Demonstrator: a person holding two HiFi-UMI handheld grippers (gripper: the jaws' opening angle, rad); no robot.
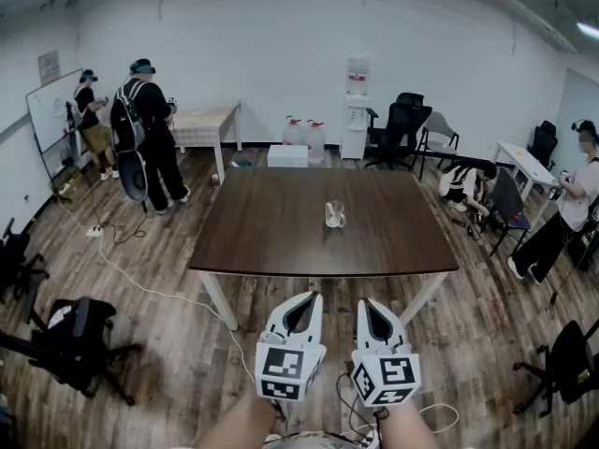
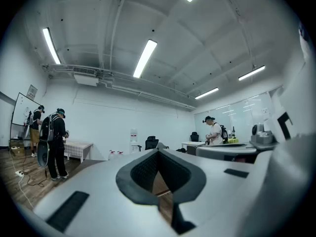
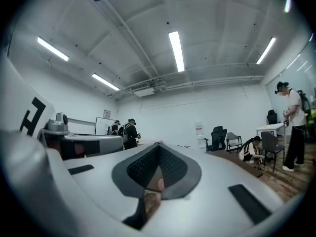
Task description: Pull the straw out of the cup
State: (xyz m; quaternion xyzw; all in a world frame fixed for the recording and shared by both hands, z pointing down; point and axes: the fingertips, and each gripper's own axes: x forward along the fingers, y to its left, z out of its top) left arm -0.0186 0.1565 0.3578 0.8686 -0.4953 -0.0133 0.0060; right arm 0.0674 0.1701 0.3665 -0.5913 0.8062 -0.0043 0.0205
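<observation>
A small clear glass cup (image 1: 334, 215) stands near the middle of the dark brown table (image 1: 271, 241). It is too small to make out a straw in it. Both grippers hang side by side in front of the table's near edge, well short of the cup, and point level toward it. My left gripper (image 1: 304, 299) has its jaws together with nothing between them, and its tips (image 2: 158, 152) meet in the left gripper view. My right gripper (image 1: 372, 305) is likewise shut and empty, tips (image 3: 159, 144) closed in the right gripper view. Neither gripper view shows the cup.
Two people (image 1: 142, 129) stand by a whiteboard at the back left, next to a small table (image 1: 206, 120). A water dispenser (image 1: 357, 110) and office chairs (image 1: 404, 129) line the back wall. At the right are one crouching person (image 1: 465, 187) and one standing person (image 1: 576, 204). A cable (image 1: 140, 283) runs across the floor.
</observation>
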